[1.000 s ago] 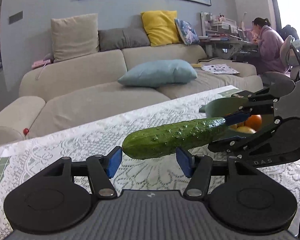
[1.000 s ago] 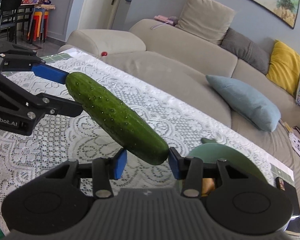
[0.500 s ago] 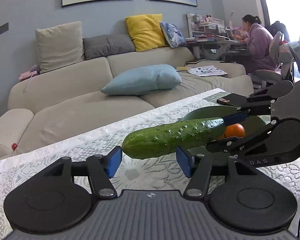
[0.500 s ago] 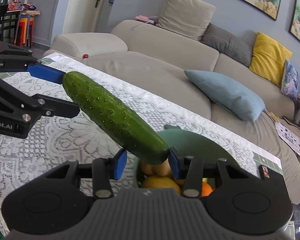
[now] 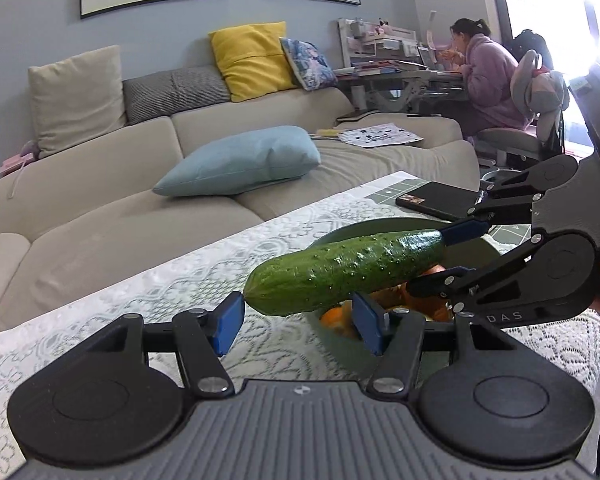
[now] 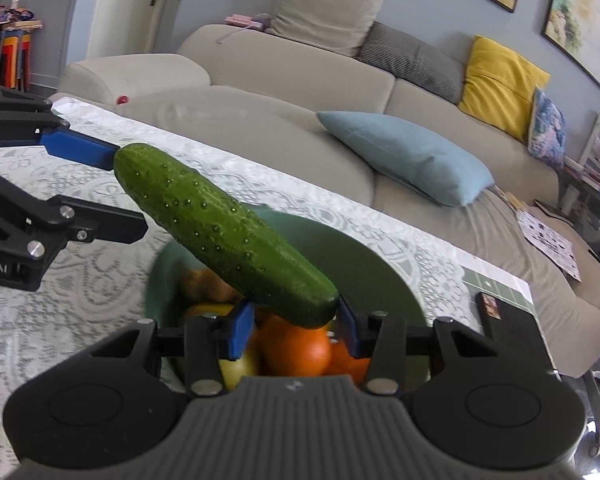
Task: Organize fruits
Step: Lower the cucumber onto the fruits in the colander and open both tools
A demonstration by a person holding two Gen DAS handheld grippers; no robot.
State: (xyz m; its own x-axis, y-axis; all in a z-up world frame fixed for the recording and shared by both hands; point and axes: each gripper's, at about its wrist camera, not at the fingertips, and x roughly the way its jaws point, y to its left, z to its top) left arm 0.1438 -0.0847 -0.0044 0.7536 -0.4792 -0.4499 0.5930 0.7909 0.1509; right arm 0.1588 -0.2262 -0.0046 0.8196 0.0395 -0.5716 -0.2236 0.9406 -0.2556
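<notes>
Both grippers hold one cucumber (image 5: 346, 274) at mid-frame: the left gripper (image 5: 298, 322) clamps its near end, the right gripper (image 6: 296, 330) the far end. It hangs above the green bowl (image 6: 384, 280) of oranges (image 6: 296, 346) on the lace cloth (image 5: 148, 304).

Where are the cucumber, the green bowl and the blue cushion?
cucumber (image 6: 224, 232), right wrist view, mid-body.
green bowl (image 6: 380, 280), right wrist view, bare inner wall.
blue cushion (image 5: 244, 164), left wrist view, centre of its face.

Black grippers (image 5: 298, 326), blue pads (image 5: 229, 328), perhaps rubber.
</notes>
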